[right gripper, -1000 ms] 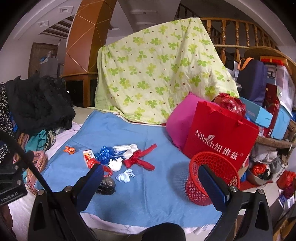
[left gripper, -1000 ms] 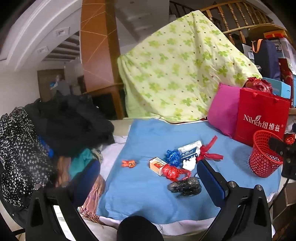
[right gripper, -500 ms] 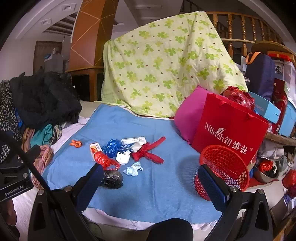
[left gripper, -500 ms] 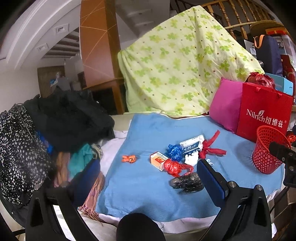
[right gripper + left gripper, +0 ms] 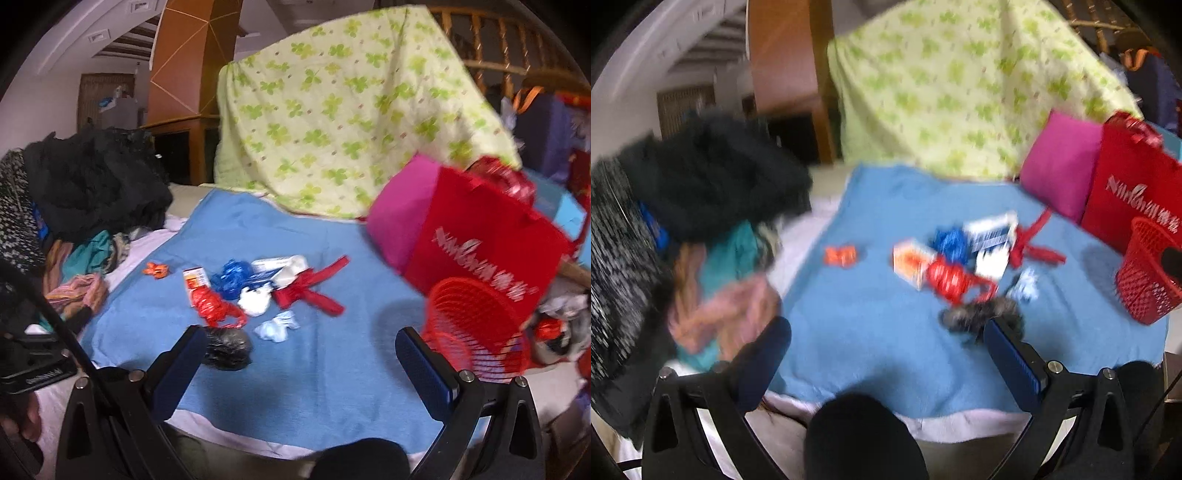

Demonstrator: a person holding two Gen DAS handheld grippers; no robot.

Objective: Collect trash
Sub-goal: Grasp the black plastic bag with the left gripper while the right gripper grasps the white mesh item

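Trash lies in a cluster on the blue cloth (image 5: 325, 354): a black crumpled bag (image 5: 226, 346), a red crumpled bag (image 5: 213, 307), a blue bag (image 5: 232, 277), a white wad (image 5: 254, 302), a pale blue wad (image 5: 277, 328), a small orange-and-white box (image 5: 195, 280), a white carton (image 5: 280, 266), a red ribbon (image 5: 314, 291) and an orange scrap (image 5: 157, 270). A red mesh basket (image 5: 476, 328) stands at the cloth's right. My left gripper (image 5: 886, 354) is open and empty above the cloth's near edge, the black bag (image 5: 979, 315) by its right finger. My right gripper (image 5: 300, 363) is open and empty, short of the trash.
A pile of dark and patterned clothes (image 5: 74, 206) fills the left. A green-flowered quilt (image 5: 332, 122) hangs behind. A pink pillow (image 5: 402, 214) and a red paper bag (image 5: 491, 236) stand at the back right, behind the basket. More bags and boxes crowd the far right.
Both grippers have moved forward toward the cloth and the trash looks larger. The left view is now blurred by motion. Both stay open.
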